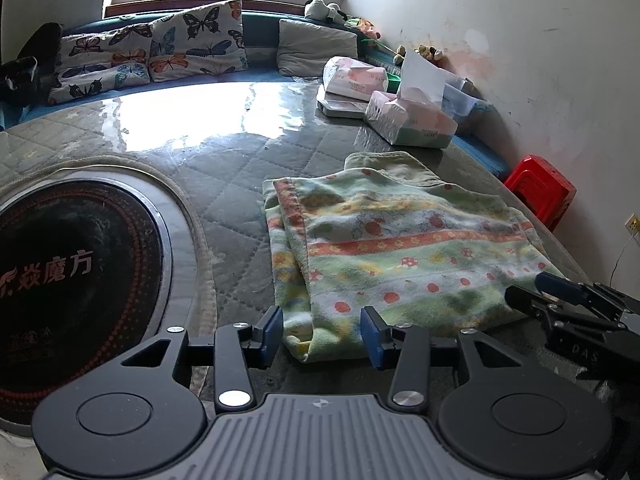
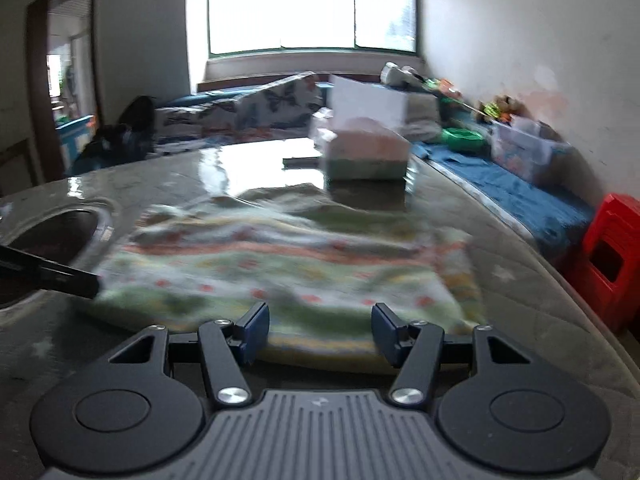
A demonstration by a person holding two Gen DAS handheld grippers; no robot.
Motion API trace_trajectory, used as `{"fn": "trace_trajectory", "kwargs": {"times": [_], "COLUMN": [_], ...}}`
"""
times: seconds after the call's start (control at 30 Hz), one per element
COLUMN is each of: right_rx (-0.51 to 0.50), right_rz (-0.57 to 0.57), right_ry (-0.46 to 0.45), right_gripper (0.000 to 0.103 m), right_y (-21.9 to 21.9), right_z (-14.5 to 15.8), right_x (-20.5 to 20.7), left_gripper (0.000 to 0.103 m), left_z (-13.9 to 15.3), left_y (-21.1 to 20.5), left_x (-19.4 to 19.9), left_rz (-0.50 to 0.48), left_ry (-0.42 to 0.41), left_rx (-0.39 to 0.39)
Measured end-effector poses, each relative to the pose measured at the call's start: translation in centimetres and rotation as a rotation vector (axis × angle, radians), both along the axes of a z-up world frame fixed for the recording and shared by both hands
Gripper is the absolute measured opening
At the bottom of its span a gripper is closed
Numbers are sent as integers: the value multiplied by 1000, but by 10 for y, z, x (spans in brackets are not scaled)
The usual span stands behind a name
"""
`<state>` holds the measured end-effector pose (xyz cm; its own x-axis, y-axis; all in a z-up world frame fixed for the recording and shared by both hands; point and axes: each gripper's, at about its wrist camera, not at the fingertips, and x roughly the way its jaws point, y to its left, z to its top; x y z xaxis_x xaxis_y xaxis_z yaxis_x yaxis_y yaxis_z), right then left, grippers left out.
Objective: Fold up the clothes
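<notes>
1. Nearest the left wrist camera, the left gripper has its blue pads parted to a middling width, with the near left corner of the folded cloth lying between them; the pads do not press on it.
2. That cloth is a fleecy piece in pale green and blue bands, with orange-red stripes, red dots, small mushrooms and yellow flowers. It is folded into a rough rectangle, with doubled layers showing along its left side and a plain green flap at its far edge.
3. It lies on the quilted grey table under a glossy clear cover, toward the table's near right edge, beside the round black cooktop set into the table's left part.
4. At the cloth's near right corner the right gripper reaches in from the right edge of the table.
5. Tissue packs sit at the table's far right corner; butterfly cushions line the bench beyond.
6. From the right wrist camera, blurred, the right gripper stands moderately wide, the near edge of the cloth between its pads; whether they touch it cannot be told.
7. A red stool stands off the table's right edge.
</notes>
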<state>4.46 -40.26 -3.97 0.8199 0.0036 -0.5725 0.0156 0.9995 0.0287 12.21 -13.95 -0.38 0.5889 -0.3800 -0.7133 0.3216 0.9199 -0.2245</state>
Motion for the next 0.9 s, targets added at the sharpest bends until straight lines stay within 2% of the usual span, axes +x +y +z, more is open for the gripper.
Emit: {"fn": "trace_trajectory", "kwargs": {"times": [0.13,0.23,0.37,0.47,0.5,0.7,0.8,0.9], "right_rx": [29,37,37,14,9,-17,-24,-27], "right_rz": [-36,-52,-45,-35,-31,-28,-34,-36], "right_ry": [5,-10,21,9,5,-10,-13,-12], "right_gripper": [58,62,68,76,83,98,103,103], "right_y": [-14,-20,-21,-14,-12,-2,2,5], "right_z": [-1,2,-5,-3,-2,3,4,5], "right_x": [-4,-4,2,-1,-2,-9,-13,-17], "left_gripper": [49,49,55,60,61,72,80,85], "left_z": [-1,-1,-1,0,0,4,5,3], "left_y": [1,1,1,2,3,5,7,9], "left_x": [1,0,-1,-3,-4,-12,-17,-23], "left_rz": [4,6,14,18,19,16,21,24], "left_ry": [5,5,5,6,4,-7,-14,-16], "left_rx": [2,5,12,11,12,5,5,7]}}
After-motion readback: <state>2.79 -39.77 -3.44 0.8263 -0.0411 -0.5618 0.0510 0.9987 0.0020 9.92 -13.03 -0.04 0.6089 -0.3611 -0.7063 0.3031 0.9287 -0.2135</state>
